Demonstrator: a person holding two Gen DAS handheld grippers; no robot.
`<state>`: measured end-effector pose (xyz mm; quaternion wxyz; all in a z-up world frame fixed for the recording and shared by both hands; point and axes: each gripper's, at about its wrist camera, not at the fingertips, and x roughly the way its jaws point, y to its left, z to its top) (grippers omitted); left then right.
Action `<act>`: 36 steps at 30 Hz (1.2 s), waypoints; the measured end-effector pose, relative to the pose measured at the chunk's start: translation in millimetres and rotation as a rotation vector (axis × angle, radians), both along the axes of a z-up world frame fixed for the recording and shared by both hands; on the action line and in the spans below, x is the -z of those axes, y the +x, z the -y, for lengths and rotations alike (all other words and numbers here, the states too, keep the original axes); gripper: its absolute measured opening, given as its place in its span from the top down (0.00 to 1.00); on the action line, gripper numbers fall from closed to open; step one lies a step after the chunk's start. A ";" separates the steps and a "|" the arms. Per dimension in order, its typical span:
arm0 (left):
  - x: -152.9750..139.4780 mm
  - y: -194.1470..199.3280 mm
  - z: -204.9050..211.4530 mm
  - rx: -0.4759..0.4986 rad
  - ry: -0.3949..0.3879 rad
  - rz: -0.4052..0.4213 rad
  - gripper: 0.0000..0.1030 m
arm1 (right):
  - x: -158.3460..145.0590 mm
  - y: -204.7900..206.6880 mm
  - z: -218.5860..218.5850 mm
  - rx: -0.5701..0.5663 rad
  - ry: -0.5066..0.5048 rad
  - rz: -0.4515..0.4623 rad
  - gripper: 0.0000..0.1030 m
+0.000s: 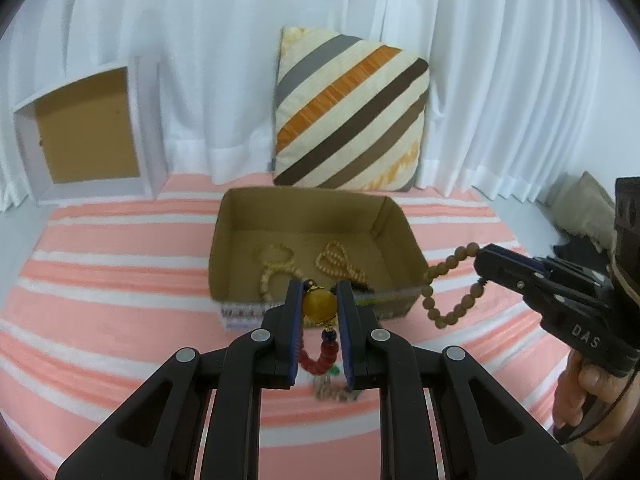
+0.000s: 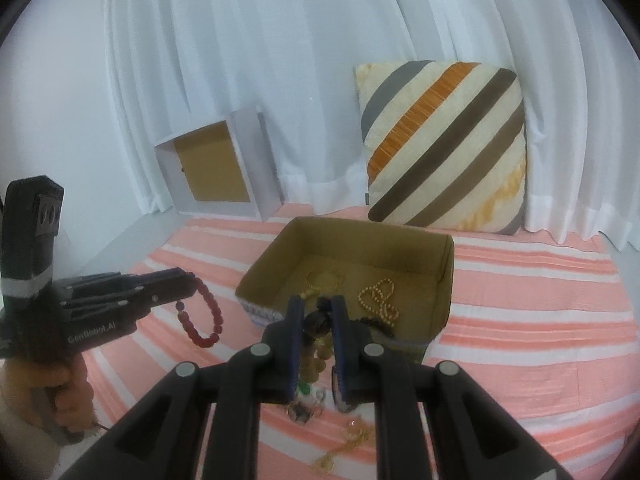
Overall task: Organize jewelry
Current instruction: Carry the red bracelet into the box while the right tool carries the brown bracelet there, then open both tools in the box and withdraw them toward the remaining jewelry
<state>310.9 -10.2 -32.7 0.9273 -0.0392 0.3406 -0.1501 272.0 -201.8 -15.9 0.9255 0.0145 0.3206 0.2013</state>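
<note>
My left gripper (image 1: 320, 288) is shut on the large amber bead (image 1: 319, 305) of a red bead bracelet (image 1: 316, 360), which hangs below the pads in front of the cardboard box (image 1: 224, 248). From the right wrist view this left gripper (image 2: 189, 279) is at the left, with the red bracelet (image 2: 208, 320) dangling over the cloth. My right gripper (image 2: 317, 303) is shut on a brown bead bracelet (image 2: 316, 356) just before the box (image 2: 445, 280). In the left wrist view the right gripper (image 1: 482, 261) holds that brown bracelet (image 1: 442, 296) beside the box's right corner. Pale bead strings (image 1: 276, 264) (image 2: 376, 304) lie in the box.
Loose jewelry (image 2: 304, 408) and a gold chain (image 2: 344, 448) lie on the pink striped cloth (image 1: 100, 320) near me. A striped cushion (image 1: 348, 112) and a white-framed open box (image 1: 88, 132) lean against the white curtain behind. A person's hand (image 1: 588, 392) grips the right tool.
</note>
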 end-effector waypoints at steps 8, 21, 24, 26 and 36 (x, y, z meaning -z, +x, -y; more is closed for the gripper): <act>-10.3 58.9 13.6 0.014 -0.011 -0.021 0.85 | -3.3 65.0 9.1 0.028 0.011 -0.052 0.86; 21.5 141.3 30.2 -0.043 0.013 -0.074 0.85 | 36.2 147.6 13.4 0.067 -0.061 -0.149 0.86; 31.0 149.1 34.1 -0.047 0.017 -0.081 0.85 | 43.2 159.4 15.6 0.075 -0.070 -0.162 0.86; 35.9 153.2 36.5 -0.048 0.020 -0.086 0.85 | 46.5 165.4 17.5 0.080 -0.073 -0.165 0.86; 53.1 174.0 49.9 -0.042 0.044 -0.115 0.85 | 64.5 190.7 22.7 0.105 -0.110 -0.198 0.86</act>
